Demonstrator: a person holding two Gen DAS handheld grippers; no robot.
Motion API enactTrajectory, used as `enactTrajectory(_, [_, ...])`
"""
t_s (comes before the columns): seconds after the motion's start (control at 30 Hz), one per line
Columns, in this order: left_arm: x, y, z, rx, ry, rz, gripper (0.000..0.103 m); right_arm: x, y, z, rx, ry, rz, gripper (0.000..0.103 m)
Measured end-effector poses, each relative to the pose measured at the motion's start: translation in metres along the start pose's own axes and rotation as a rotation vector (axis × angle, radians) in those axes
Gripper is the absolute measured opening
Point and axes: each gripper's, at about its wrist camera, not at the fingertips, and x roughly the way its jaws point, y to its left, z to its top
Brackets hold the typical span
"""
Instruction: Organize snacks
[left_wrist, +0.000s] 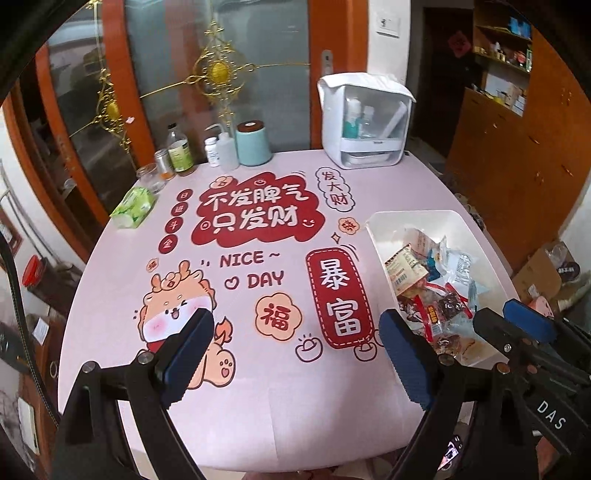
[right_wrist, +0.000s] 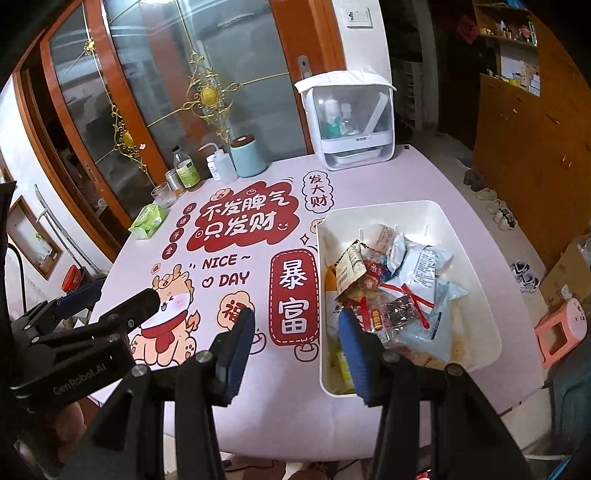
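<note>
Currently, a white bin sits on the right side of the tabletop, beside the red sign printed on the pink cover. It holds the snacks: a loose heap of crinkled packets in white, pale blue, red and tan, some clear with dark contents, one with a barcode. A white lidded box at the far edge holds bottles. A teal canister, bottles, a jar and a green tissue pack stand along the far left edge.

Left hand-held gripper: spread, empty, above the printed cover. Right hand-held gripper: spread, empty, one finger over the bin's near-left corner.
</note>
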Motion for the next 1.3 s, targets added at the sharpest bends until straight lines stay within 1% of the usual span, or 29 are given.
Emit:
enactTrajectory(0.23, [-0.003, 0.012, -0.003, -0.049, 0.001, 0.012, 0.090, -0.002, 0.009, 0.001, -0.020, -0.013, 0.004, 0.048])
enactTrajectory(0.4, [-0.005, 0.017, -0.004, -0.064, 0.002, 0.020, 0.090, -0.002, 0.013, 0.001, -0.026, -0.012, 0.005, 0.048])
enactTrajectory(0.93, [-0.004, 0.024, -0.009, -0.078, 0.017, 0.034, 0.090, -0.002, 0.016, 0.001, -0.030, -0.011, 0.006, 0.048])
enactTrajectory(1.3, [-0.002, 0.026, -0.012, -0.078, 0.025, 0.036, 0.090, -0.002, 0.021, -0.006, -0.031, -0.009, -0.003, 0.048])
